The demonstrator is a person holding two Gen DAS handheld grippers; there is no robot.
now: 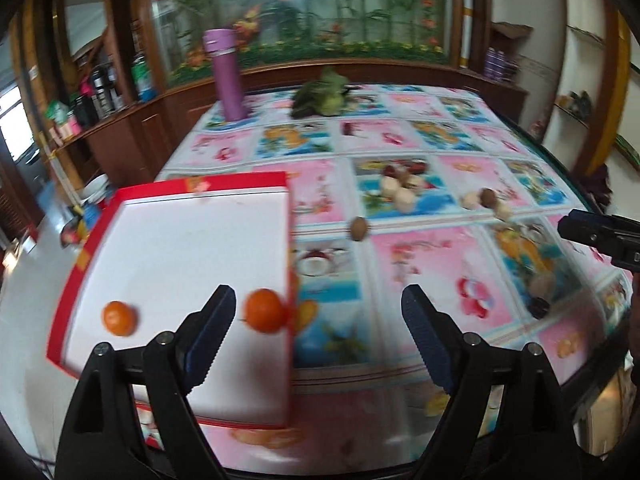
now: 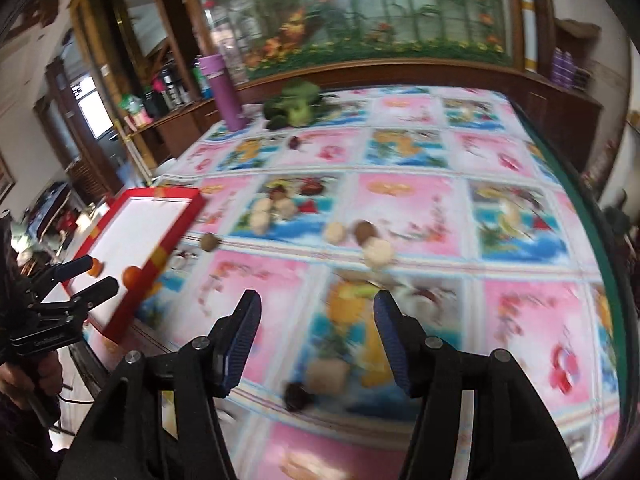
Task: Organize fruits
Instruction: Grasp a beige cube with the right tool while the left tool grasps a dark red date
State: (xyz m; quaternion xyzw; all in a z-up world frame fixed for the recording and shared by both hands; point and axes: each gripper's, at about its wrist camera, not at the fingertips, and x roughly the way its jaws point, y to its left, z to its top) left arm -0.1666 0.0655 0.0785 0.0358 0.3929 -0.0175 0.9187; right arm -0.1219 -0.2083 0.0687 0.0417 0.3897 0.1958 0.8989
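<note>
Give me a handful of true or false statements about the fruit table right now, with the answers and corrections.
1. Two oranges lie in the red-rimmed tray. True.
2. The left gripper is clamped on an orange. False: its fingers are apart and hold nothing.
3. The purple bottle stands upright at the far side of the table. True.
4. The right gripper holds a brown fruit. False: it is open and empty.
5. The tray is packed full. False: mostly bare white.
</note>
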